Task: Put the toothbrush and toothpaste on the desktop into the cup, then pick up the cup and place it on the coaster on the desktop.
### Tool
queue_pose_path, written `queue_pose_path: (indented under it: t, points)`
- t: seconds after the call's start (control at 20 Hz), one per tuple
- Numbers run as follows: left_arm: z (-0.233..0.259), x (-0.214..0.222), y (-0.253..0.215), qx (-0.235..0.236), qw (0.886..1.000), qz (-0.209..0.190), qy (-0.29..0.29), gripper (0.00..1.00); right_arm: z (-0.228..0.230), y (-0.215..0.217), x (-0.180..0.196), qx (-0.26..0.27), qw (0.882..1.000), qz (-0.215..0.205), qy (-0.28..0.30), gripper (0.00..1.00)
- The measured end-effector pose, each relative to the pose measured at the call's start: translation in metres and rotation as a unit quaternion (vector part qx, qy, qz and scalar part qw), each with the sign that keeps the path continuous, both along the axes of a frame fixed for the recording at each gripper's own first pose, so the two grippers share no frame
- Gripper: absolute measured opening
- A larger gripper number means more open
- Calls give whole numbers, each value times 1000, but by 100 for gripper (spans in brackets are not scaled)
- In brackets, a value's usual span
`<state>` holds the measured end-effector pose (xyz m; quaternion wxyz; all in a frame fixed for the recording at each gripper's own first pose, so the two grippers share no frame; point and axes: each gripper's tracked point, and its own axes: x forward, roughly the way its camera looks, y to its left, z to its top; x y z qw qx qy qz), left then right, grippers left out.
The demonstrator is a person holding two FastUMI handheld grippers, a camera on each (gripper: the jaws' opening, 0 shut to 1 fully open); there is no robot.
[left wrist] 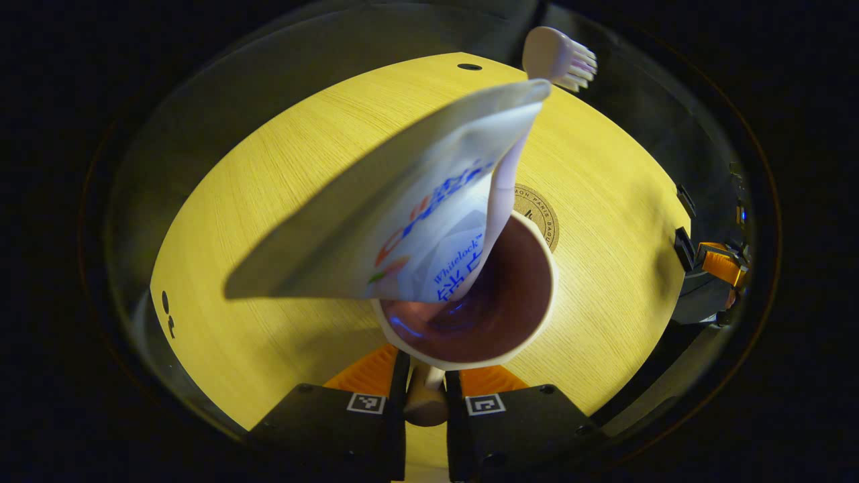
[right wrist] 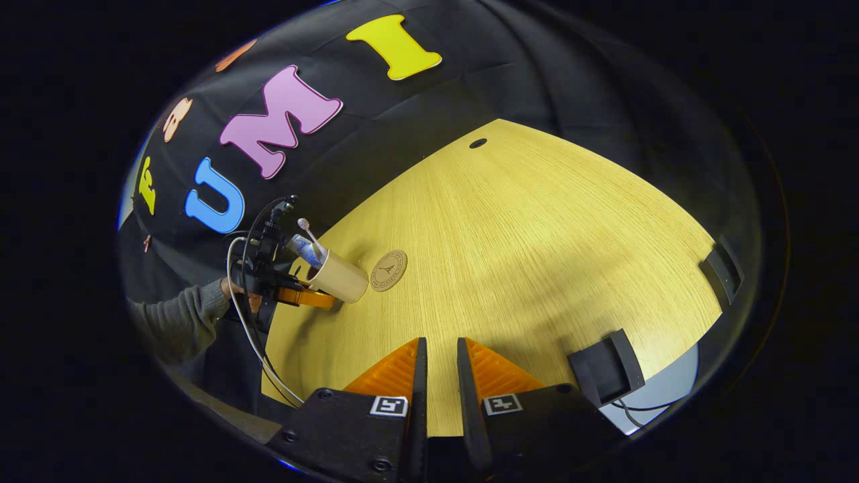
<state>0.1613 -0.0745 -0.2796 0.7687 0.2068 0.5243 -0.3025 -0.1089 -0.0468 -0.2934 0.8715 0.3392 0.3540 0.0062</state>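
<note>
The left gripper (left wrist: 425, 376) gripped the cup (left wrist: 470, 295), which held the toothpaste (left wrist: 402, 221) and toothbrush (left wrist: 557, 57). The right gripper (right wrist: 439, 369) was nearly closed, empty. Next: set the cup on the nearby coaster (right wrist: 388, 270).

A staged recording booth is showing here, not a home: black cloth (right wrist: 537, 74) is hanging as the wall behind a bare wood-grain tabletop (right wrist: 537, 235), with cables (right wrist: 251, 335) trailing off its edge.
</note>
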Motion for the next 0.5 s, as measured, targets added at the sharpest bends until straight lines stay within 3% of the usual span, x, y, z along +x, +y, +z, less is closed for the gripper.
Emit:
queue_pose_path:
  t: [0.1, 0.15, 0.2, 0.4, 0.5]
  points:
    - [6, 1, -1, -7, 1000, 2, -12, 28, -1, 0, 0, 1, 1000, 2, 1, 26]
    - [10, 2, -1, -9, 1000, 2, -18, 33, -1, 1, 0, 1, 1000, 4, 0, 26]
    - [14, 1, -2, -10, 1000, 0, -21, 28, -1, 1, 1, 1, 1000, 5, 0, 26]
    - [28, -5, -17, -19, 999, -10, -26, 28, -1, 1, 5, 3, 1000, 10, -4, 26]
    - [33, -7, -31, -20, 999, -18, -26, 32, -2, -2, 3, 5, 1000, 10, -5, 26]
